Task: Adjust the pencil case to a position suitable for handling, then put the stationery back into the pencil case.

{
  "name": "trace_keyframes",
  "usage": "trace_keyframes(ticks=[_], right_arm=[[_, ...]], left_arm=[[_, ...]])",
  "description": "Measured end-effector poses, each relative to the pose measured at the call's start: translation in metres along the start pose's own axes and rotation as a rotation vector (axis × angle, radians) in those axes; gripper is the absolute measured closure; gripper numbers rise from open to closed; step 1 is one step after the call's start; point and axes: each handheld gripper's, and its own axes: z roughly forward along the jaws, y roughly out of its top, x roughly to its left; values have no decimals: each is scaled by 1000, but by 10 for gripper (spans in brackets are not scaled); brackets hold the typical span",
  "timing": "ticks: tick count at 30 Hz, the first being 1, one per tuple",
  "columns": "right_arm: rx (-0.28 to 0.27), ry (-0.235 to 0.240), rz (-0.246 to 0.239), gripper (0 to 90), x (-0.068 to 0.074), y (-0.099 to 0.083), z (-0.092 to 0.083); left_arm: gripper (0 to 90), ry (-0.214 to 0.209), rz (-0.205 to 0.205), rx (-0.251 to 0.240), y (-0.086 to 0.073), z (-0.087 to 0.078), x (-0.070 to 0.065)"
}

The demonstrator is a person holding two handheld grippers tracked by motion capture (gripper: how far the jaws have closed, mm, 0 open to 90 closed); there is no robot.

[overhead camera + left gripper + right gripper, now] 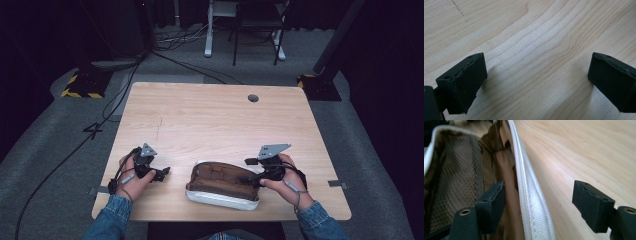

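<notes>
Two hand-held grippers, right (539, 205) astride pouch (222, 184) rim

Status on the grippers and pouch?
Left hand-held gripper open over bare table. Right hand-held gripper open, straddling open pouch rim. Nothing in the way.

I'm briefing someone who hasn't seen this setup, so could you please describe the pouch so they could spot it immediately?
On the wooden table, look at the near edge, by the right gripper. The open pouch lies there, white outside, brown lining and mesh inside, the sole soft item.
</notes>
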Motion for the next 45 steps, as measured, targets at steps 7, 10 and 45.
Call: trace_keyframes(ticks=[7, 10, 45], right_arm=[[-66, -35, 10, 244, 6, 7, -22], [-79, -46, 14, 241, 9, 9, -30], [88, -317, 270, 168, -39, -46, -85]], left_arm=[[26, -1, -2, -1, -3, -3, -1], [26, -4, -1, -1, -5, -4, -2], [12, -8, 11, 1, -5, -4, -2]])
